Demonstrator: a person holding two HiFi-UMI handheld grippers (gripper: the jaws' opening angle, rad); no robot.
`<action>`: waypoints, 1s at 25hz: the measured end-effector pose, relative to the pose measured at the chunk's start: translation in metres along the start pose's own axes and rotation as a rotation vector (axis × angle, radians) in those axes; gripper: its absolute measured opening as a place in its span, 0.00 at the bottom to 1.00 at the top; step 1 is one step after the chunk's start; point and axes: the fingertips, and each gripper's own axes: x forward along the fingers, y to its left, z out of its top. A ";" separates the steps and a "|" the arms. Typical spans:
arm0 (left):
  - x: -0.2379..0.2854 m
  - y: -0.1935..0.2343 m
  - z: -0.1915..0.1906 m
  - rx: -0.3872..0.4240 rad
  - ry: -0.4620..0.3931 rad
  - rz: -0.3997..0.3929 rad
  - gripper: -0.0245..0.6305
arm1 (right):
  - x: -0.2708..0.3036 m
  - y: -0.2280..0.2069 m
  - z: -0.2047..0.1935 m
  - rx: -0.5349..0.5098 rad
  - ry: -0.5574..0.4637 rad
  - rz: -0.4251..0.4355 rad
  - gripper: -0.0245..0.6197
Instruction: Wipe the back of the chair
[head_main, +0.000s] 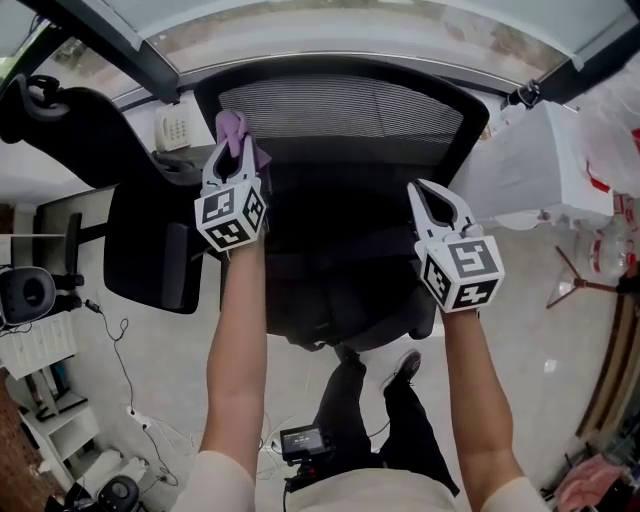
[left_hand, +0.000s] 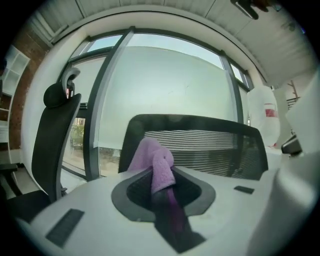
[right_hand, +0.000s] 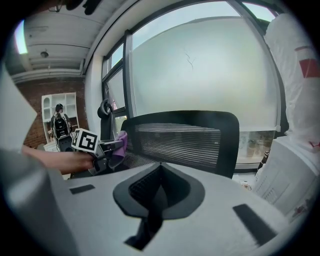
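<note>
The left gripper (head_main: 231, 150) was clenched on a purple cloth (head_main: 239, 131). In its own view the cloth (left_hand: 154, 161) bunched out of the closed jaws at centre frame. The right gripper (head_main: 431, 199) was clenched too, jaws together with nothing between them, as the right gripper view showed.

From the head view the cloth sat at 10 o'clock, at the upper left corner of the black mesh chair back (head_main: 360, 108); actual contact could not be confirmed there. The right gripper hung at about 4 o'clock, over the seat side of the backrest.

Only the right gripper view caught the left gripper (right_hand: 111, 151) from the side, at 9 o'clock, with its marker cube (right_hand: 85, 141) and the cloth (right_hand: 120, 143) by the backrest's left edge.

A second black chair (head_main: 95, 135) stood at 9 o'clock, its tall back (left_hand: 54, 137) filling the left of the left gripper view. A white telephone (head_main: 173, 128) sat at 11 o'clock and a white plastic bag (head_main: 540, 160) at 2 o'clock.
</note>
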 end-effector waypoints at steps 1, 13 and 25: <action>0.003 -0.012 -0.002 -0.002 0.005 -0.023 0.17 | -0.002 -0.001 0.000 -0.001 0.001 -0.004 0.03; 0.026 -0.283 -0.023 -0.069 0.032 -0.421 0.17 | -0.072 -0.081 -0.039 0.070 0.018 -0.150 0.03; 0.014 -0.328 -0.029 -0.046 0.038 -0.471 0.17 | -0.117 -0.110 -0.059 0.110 0.021 -0.214 0.03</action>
